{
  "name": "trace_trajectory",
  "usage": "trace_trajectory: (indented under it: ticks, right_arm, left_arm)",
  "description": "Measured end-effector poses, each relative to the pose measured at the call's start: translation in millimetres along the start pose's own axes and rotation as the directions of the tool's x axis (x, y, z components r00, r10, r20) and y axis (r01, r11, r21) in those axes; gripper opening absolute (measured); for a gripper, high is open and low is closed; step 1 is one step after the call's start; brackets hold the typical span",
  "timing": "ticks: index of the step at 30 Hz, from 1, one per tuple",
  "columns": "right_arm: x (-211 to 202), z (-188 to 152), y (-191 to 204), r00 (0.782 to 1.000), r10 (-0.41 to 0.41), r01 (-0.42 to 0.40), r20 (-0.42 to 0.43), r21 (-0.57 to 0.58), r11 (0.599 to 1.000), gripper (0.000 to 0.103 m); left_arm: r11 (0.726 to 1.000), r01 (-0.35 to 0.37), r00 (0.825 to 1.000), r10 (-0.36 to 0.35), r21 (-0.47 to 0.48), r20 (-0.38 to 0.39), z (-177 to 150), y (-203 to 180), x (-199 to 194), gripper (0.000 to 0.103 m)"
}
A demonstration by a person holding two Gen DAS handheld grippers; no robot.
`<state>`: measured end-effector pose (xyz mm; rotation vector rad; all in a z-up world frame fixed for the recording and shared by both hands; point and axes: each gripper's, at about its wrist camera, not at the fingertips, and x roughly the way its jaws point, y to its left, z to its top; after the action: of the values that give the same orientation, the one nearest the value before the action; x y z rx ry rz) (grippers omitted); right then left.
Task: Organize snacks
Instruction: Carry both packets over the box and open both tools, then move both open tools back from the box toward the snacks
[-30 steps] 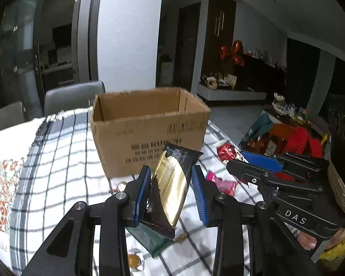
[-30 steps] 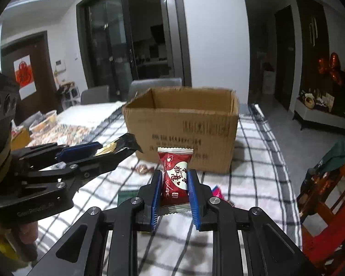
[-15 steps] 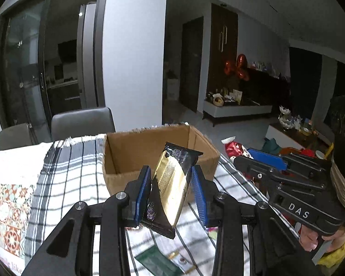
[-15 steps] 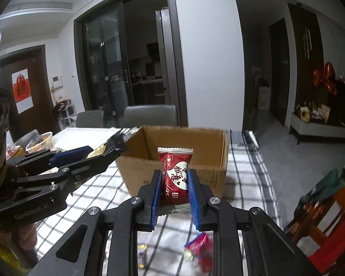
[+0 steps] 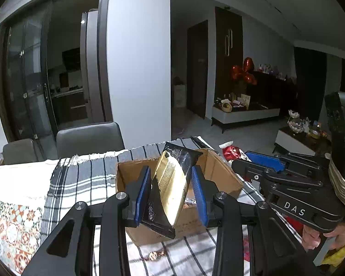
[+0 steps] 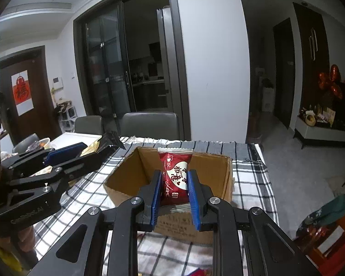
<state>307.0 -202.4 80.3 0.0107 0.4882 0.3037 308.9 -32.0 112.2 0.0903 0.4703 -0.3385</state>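
We've got both packets hovering over the open cardboard box (image 6: 218, 168) so they'll drop straight in: left gripper (image 5: 170, 193) clamped on the gold-and-black packet (image 5: 172, 184), right gripper (image 6: 174, 193) pinching the red snack packet (image 6: 176, 177).

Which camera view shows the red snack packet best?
The right wrist view: the red snack packet faces the camera, between the right gripper pads. The left wrist view shows only its top end.
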Motion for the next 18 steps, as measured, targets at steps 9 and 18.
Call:
trace_trajectory:
  ticks: [9, 18]
  right_arm:
    - [40.6, 7.7, -15.5, 0.999, -0.014, 0.014, -0.042, 0.008, 1.0, 0.024]
    - [67.3, 8.3, -23.3, 0.995, -0.048, 0.05, -0.084, 0.022, 0.998, 0.038]
  left_arm:
    - [0.999, 0.023, 0.998, -0.025, -0.04, -0.054, 11.2, 12.3, 48.8, 0.036]
    - [0.999, -0.028, 0.998, 0.027, -0.024, -0.053, 12.7, 13.8, 63.5, 0.058]
